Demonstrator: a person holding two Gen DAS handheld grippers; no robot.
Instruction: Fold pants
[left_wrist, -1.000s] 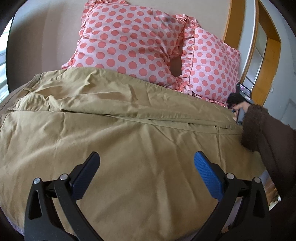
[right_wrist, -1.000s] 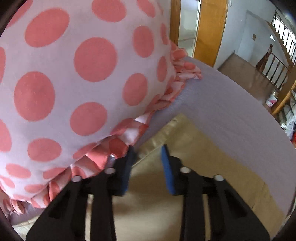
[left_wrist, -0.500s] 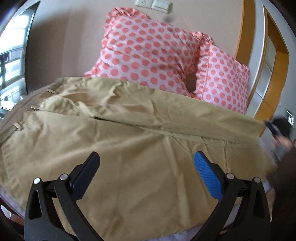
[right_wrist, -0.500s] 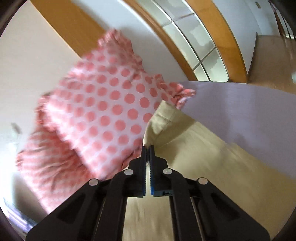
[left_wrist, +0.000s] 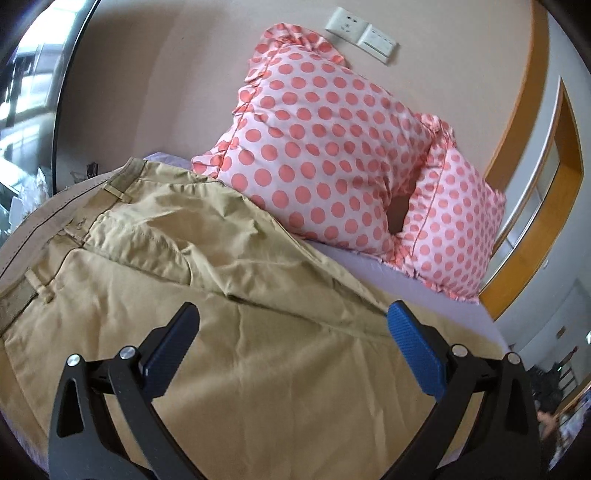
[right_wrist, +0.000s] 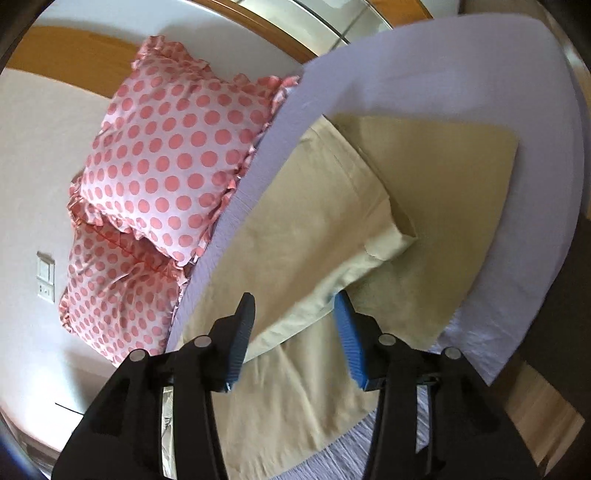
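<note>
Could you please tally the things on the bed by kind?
Polka-dot pillows: 2, one nearer and one behind
Khaki pants: 1
Total: 3

The left wrist camera sits low and close over the pants (left_wrist: 229, 354), facing across the bed (left_wrist: 424, 280) toward the polka-dot pillows (left_wrist: 325, 147) at the far wall. The right wrist camera hangs higher, tilted sideways, looking down along the pants (right_wrist: 424, 177). Both views share the pants, the pillows (right_wrist: 166, 158) and the wall sockets (left_wrist: 362, 31).
</note>
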